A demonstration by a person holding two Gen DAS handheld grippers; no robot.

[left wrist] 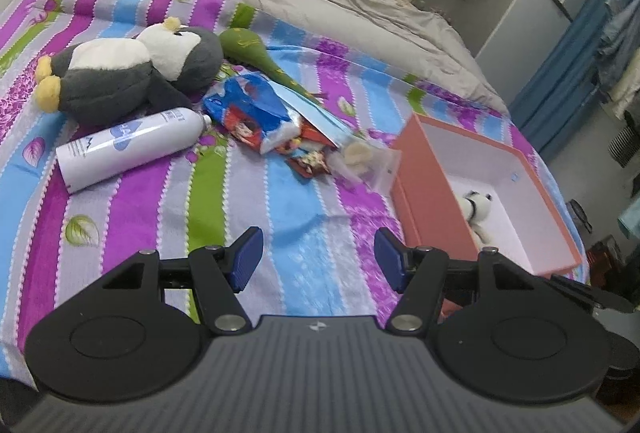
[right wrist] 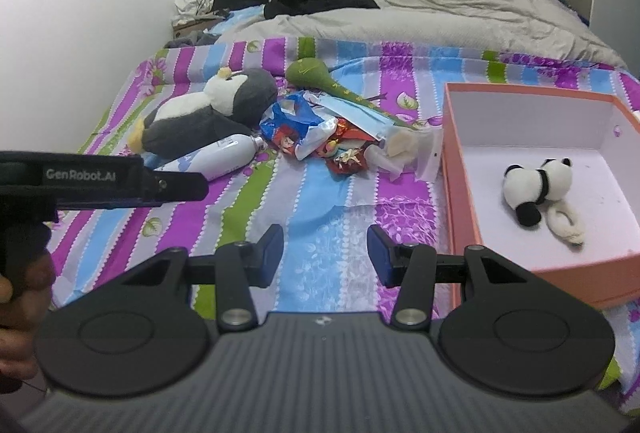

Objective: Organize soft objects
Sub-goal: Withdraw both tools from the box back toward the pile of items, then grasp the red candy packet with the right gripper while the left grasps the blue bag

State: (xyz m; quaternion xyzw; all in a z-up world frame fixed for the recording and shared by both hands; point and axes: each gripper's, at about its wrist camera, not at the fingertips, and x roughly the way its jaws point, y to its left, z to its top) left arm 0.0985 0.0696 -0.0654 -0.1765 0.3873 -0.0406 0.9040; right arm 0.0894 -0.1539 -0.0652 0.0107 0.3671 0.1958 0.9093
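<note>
while both my grippers hover over the bed (left wrist: 132, 201), nothing is held.
left gripper (left wrist: 319, 260) and right gripper (right wrist: 325, 256) gape wide, empty; panda (right wrist: 536, 189) lies in the box (right wrist: 450, 169).

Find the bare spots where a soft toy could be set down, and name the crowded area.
Free: the striped bedspread between both gripper tips and the wrapper pile; the pink box floor around the small panda. Crowded: penguin plush, white bottle and wrappers bunch together.

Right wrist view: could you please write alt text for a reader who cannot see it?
An open right gripper hovers over a striped bedsheet; a small panda plush lies in a pink box, a penguin plush to the left.
</note>
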